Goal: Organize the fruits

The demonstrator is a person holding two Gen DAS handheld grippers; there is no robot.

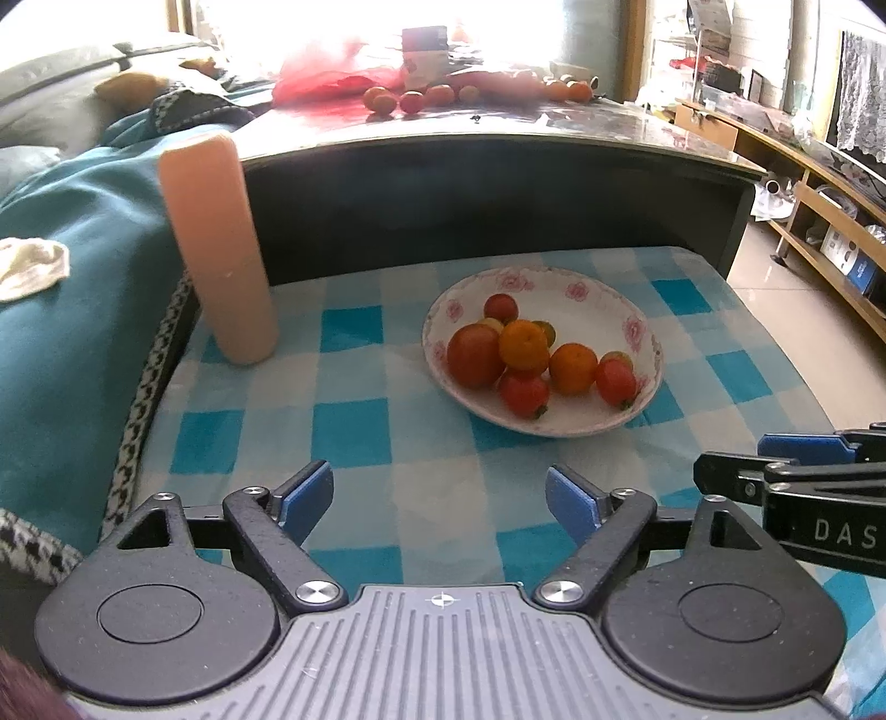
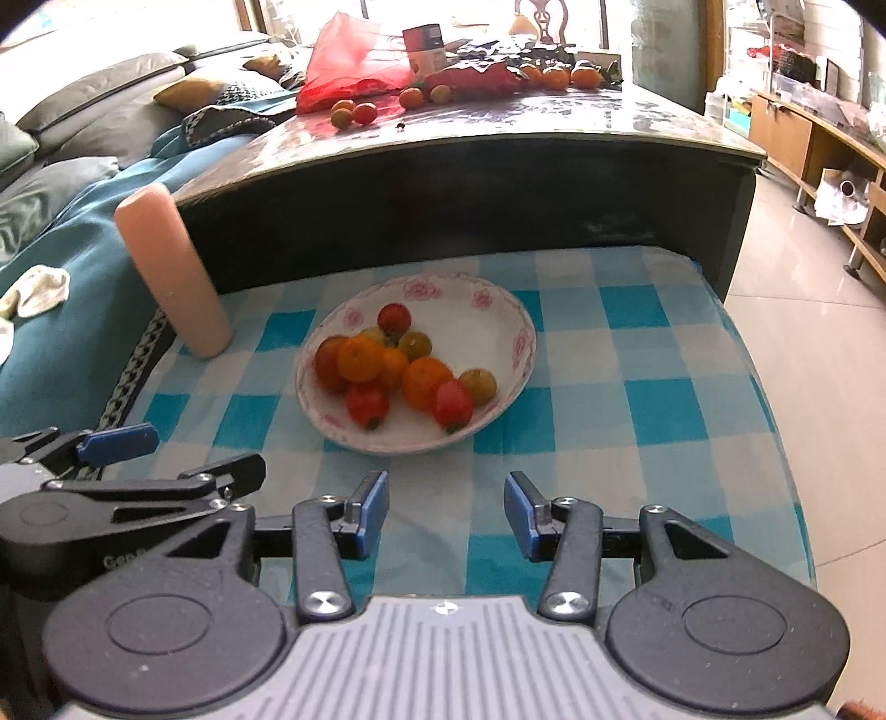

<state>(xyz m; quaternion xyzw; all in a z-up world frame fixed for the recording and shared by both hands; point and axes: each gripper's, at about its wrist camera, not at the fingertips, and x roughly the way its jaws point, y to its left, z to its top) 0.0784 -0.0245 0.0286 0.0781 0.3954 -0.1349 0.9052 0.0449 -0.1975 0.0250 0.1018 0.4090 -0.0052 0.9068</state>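
A white plate with pink flowers (image 1: 587, 288) (image 2: 498, 310) sits on the blue checked cloth and holds several small tomatoes (image 1: 474, 354) (image 2: 452, 404) and oranges (image 1: 524, 344) (image 2: 425, 382). My left gripper (image 1: 440, 498) hovers open over the cloth in front of the plate, nothing between its blue pads. To its right, my right gripper (image 2: 446, 512) is also open and empty, equally short of the plate. Each gripper shows at the edge of the other's view. More loose fruit (image 1: 411, 101) (image 2: 354, 113) lies on the dark raised table behind.
A tall peach cylinder (image 1: 219, 249) (image 2: 174, 277) stands left of the plate at the cloth's edge. A red plastic bag (image 2: 349, 61) and a can (image 2: 423, 50) rest on the dark table (image 1: 498, 183). A teal couch cover (image 1: 72, 288) lies left, tiled floor (image 2: 803, 332) right.
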